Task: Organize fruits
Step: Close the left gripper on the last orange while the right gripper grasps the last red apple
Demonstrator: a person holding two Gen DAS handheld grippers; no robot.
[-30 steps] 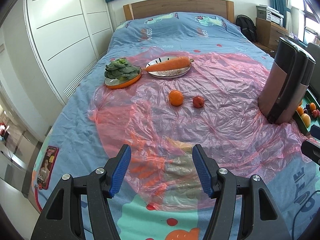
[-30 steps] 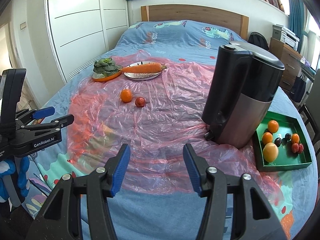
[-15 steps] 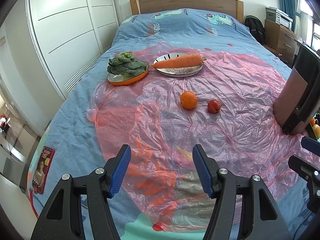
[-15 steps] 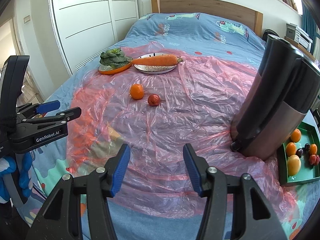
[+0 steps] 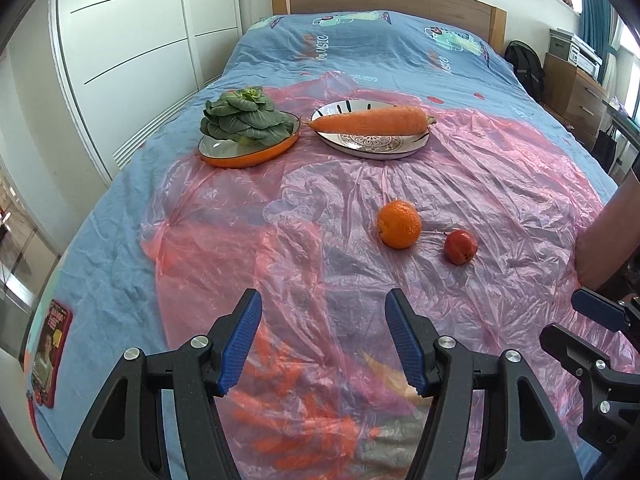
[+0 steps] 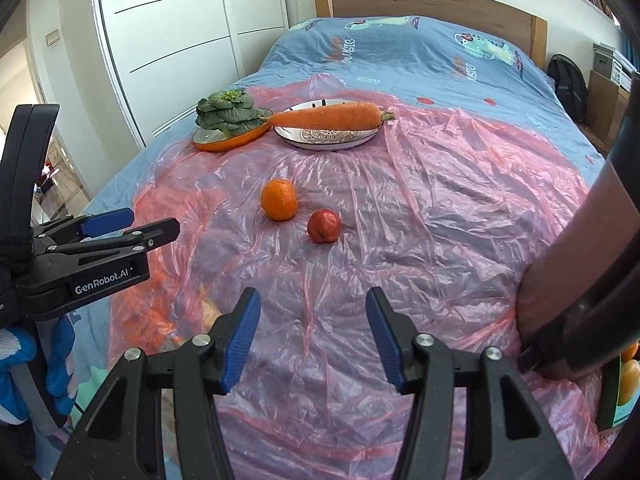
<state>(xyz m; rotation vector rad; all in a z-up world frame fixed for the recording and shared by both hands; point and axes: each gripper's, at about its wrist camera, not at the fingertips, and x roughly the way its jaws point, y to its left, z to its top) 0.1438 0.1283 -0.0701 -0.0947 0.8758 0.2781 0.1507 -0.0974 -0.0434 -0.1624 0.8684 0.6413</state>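
Hovering wide open and empty, the left gripper and right gripper face bare crinkled pink plastic sheet over a blue bedspread. Ahead lie a round orange and small red fruit, apart. Right, a tall dark kettle and green tray are cut off.
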